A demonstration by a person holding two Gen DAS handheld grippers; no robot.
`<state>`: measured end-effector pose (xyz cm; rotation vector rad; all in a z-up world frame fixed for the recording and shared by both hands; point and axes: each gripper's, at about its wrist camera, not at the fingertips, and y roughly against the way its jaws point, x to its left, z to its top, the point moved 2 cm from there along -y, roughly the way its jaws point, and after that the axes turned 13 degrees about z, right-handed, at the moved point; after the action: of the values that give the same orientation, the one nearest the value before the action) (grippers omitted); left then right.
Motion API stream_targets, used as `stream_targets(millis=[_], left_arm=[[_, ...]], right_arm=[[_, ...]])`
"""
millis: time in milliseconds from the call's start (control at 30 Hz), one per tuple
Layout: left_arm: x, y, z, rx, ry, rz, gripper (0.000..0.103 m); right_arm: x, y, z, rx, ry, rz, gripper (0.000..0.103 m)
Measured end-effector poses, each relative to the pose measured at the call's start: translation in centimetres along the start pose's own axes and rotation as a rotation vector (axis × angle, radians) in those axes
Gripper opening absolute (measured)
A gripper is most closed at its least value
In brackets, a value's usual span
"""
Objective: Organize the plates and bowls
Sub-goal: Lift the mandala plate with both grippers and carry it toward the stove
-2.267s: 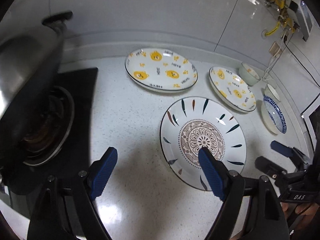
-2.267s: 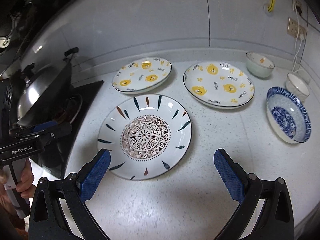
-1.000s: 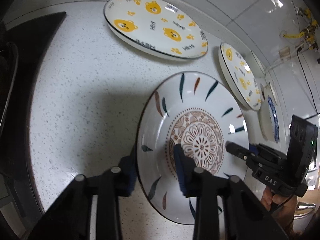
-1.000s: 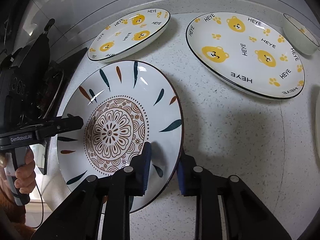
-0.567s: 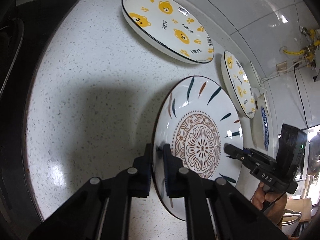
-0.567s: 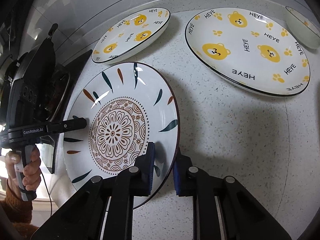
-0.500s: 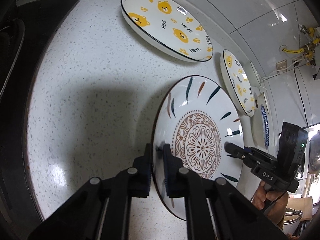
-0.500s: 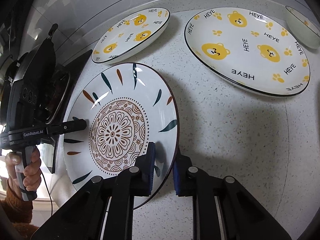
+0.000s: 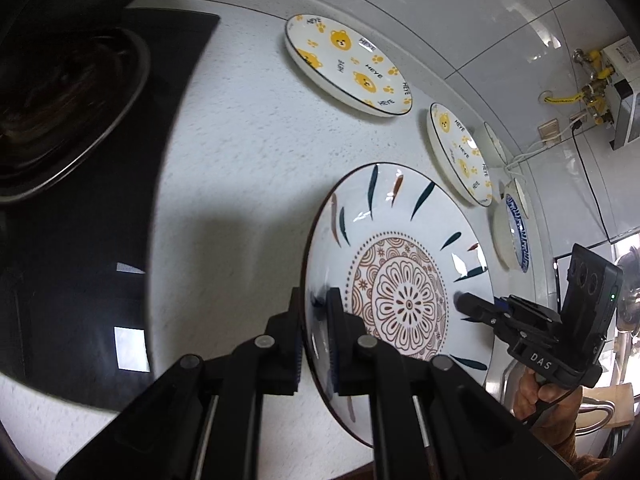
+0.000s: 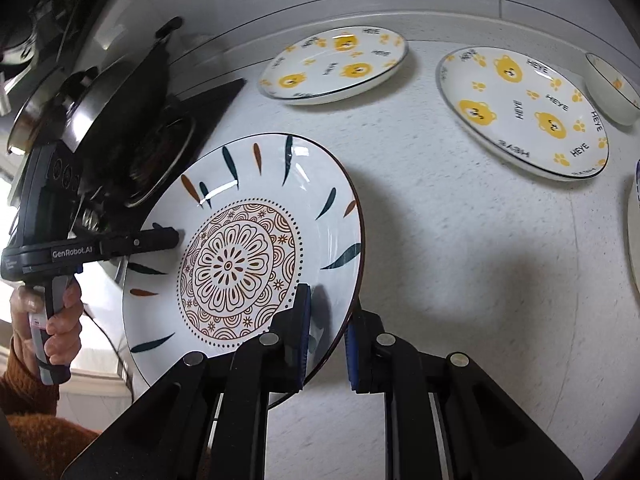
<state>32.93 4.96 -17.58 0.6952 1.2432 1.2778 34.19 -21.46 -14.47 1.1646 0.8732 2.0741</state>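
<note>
Now that both tools clamp opposite rims, the left tool (image 9: 315, 334) and right tool (image 10: 329, 336) have raised the white mandala-patterned ceramic plate (image 10: 240, 264) tilted off the speckled white bench (image 10: 460, 240); it is ready for stacking.

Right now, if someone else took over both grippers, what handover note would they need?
Left gripper: shut on the mandala plate, at its left rim.
Right gripper: shut on the opposite rim.
The plate is lifted and tilted above the counter.
Two bear plates, a blue-patterned bowl and a small white bowl lie apart, unstacked.
Done: plate picked up. Left: set it down, then stack everything else.
</note>
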Motion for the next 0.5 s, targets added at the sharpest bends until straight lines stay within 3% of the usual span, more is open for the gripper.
stream_targets(millis=[233, 500], left_arm=[[2.8, 0.2, -3.8, 0.017, 0.009, 0.025, 0.010], [4.7, -0.3, -5.2, 0.028, 0.013, 0.038, 0.010]], right_arm=[[1.9, -2.4, -2.6, 0.047, 0.038, 0.028, 0.014], [2.9, -4.2, -3.8, 0.082, 0.067, 0.035, 0.015]])
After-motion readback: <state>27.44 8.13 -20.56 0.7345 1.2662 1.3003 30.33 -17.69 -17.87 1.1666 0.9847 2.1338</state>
